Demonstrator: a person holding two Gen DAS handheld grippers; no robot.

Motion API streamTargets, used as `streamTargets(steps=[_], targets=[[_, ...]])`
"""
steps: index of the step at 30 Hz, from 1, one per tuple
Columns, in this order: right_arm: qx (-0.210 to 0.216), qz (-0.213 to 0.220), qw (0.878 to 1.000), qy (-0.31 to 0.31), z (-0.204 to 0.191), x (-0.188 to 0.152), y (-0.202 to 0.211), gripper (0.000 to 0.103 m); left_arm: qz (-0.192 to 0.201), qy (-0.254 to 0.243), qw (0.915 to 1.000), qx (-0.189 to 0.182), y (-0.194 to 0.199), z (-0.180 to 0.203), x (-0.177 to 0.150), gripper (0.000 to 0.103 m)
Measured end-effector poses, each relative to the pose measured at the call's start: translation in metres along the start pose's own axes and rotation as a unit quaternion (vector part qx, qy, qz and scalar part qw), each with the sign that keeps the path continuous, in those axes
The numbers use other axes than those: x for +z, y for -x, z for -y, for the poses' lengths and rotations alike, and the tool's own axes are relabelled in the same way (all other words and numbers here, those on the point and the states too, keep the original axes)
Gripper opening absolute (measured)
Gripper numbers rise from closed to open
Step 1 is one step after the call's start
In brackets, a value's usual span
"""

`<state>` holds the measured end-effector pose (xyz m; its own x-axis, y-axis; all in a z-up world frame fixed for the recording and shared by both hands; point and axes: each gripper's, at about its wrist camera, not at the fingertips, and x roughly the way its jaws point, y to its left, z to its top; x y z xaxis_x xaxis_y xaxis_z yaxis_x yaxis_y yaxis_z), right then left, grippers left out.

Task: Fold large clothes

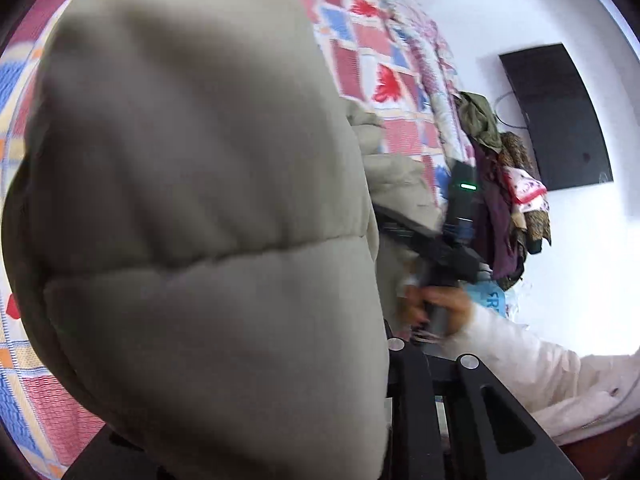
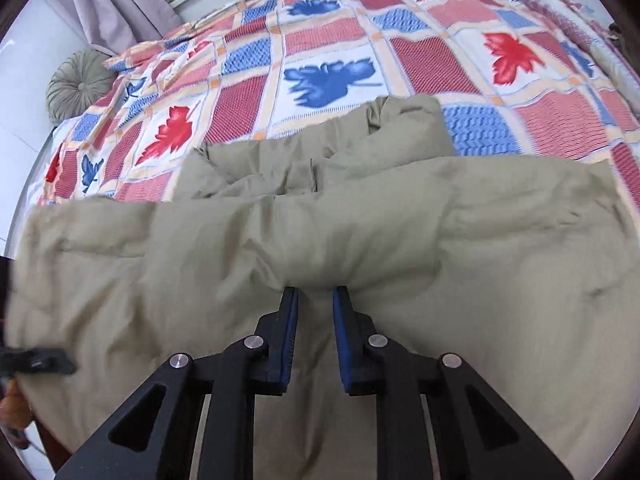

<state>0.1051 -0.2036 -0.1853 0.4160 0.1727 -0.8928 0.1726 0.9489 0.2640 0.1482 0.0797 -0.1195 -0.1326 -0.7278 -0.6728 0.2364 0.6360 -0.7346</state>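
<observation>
Mid-fold on a bed: a padded khaki jacket (image 2: 320, 240) spread across the near part of a patchwork bedspread (image 2: 328, 52) printed with red and blue leaves, long axis running side to side across the right wrist view, one rumpled part, perhaps a sleeve or hood, bunched on its far edge and pointing away toward the middle of the bedspread. Right gripper (image 2: 316, 294) at the jacket's near edge, blue pads drawn close and pinching a puckered ridge of the cloth between them. Left gripper (image 1: 428, 354) almost wholly buried behind a raised quilted panel of the same jacket that fills the left wrist view; jaws close together, apparently nipping the jacket's edge, though the contact itself hidden by the fabric. Beside the jacket in that view, a hand (image 1: 436, 304) in a pale sleeve gripping the other tool, with a heap of clothes (image 1: 500, 184) beyond the bedspread against a white wall. Judged from the lie of the cloth: both edges seized and one side lifted, but no clean fold yet laid; folding over, squaring up and tucking the bunched part all seemingly left to do
</observation>
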Motion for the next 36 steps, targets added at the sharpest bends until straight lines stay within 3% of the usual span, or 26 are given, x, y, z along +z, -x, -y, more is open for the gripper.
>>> streamTargets(steps=[8,12,16,18,23,26,32,36], targets=[[0.094,-0.047,0.992,-0.070,0.040,0.004,-0.045,0.013,-0.028,-0.045,0.9973,0.052,-0.054,0.120,0.032,0.028],[0.147,-0.066,0.980,-0.115,0.061,0.005,-0.057,0.009,-0.048,-0.067,0.9922,0.093,-0.088,0.166,0.048,0.032],[0.199,-0.097,0.962,-0.160,0.081,0.008,-0.056,0.009,-0.072,-0.103,0.9859,0.110,-0.110,0.195,0.056,0.036],[0.199,-0.096,0.961,-0.167,0.094,0.009,-0.039,0.009,-0.086,-0.107,0.9854,0.101,-0.122,0.206,0.061,0.059],[0.168,-0.048,0.969,-0.177,0.144,-0.012,0.024,0.013,-0.103,-0.094,0.9887,0.055,-0.151,0.215,0.070,0.063],[0.153,-0.018,0.965,-0.214,0.182,-0.042,0.057,0.013,-0.120,-0.092,0.9884,0.015,-0.205,0.220,0.072,0.080],[0.149,0.013,0.945,-0.291,0.231,-0.103,0.093,0.013,-0.100,-0.074,0.9922,-0.005,-0.280,0.216,0.075,0.080],[0.140,0.023,0.938,-0.316,0.244,-0.131,0.113,0.015,-0.093,-0.096,0.9905,0.031,-0.296,0.212,0.074,0.080]])
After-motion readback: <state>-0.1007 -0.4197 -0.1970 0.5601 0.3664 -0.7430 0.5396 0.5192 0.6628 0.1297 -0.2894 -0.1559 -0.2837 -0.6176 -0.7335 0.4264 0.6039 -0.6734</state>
